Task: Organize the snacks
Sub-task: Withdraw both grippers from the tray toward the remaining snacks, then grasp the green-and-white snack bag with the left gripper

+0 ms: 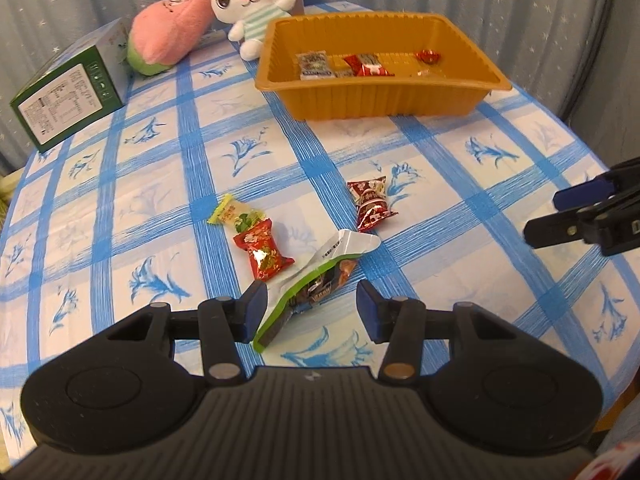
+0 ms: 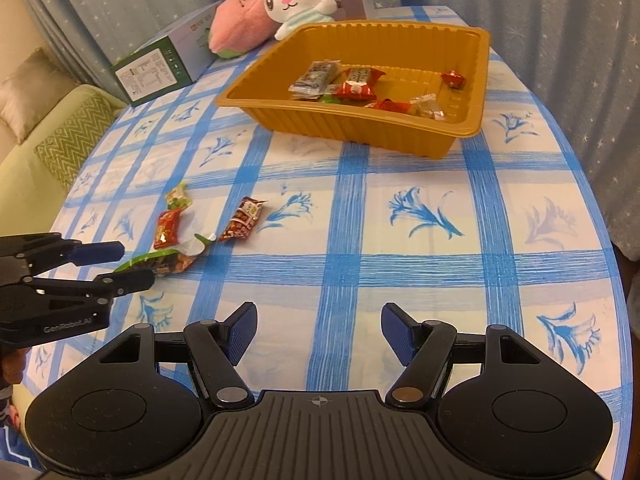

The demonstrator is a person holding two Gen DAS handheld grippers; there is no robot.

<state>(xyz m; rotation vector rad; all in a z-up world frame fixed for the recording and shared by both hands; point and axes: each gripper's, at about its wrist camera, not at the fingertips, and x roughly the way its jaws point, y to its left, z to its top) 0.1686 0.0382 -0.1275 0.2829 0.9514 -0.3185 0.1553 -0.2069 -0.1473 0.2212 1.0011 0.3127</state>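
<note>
Both grippers are hovering over the blue-checked tablecloth (image 2: 400, 240). Left gripper (image 1: 311, 306) is holding its blue pads wide apart, straddling the green-edged snack packet (image 1: 316, 276), whose lower end is lying between the fingers, close against the left pad; whether it is touching I cannot tell. Right gripper (image 2: 318, 330) is also spreading wide, carrying nothing, with only bare cloth between its fingers.

In the left wrist view, three more loose snacks are sitting just beyond the packet: a red foil candy (image 1: 262, 254) at 11 o'clock almost touching it, a yellow-green sweet (image 1: 234, 214) overlapping that candy's far end, and a red patterned wrapper (image 1: 372, 204) at 1 o'clock, slightly apart. Nothing is lying between these and the orange tray (image 1: 384, 96) at 12 o'clock, which is already holding several wrapped snacks (image 1: 366, 65).

Behind the tray, at 11 o'clock, a white bunny plush (image 1: 252, 4) and a pink plush (image 1: 172, 36) are leaning together, and a green box (image 1: 68, 100) is standing at 10 o'clock near the table edge.
</note>
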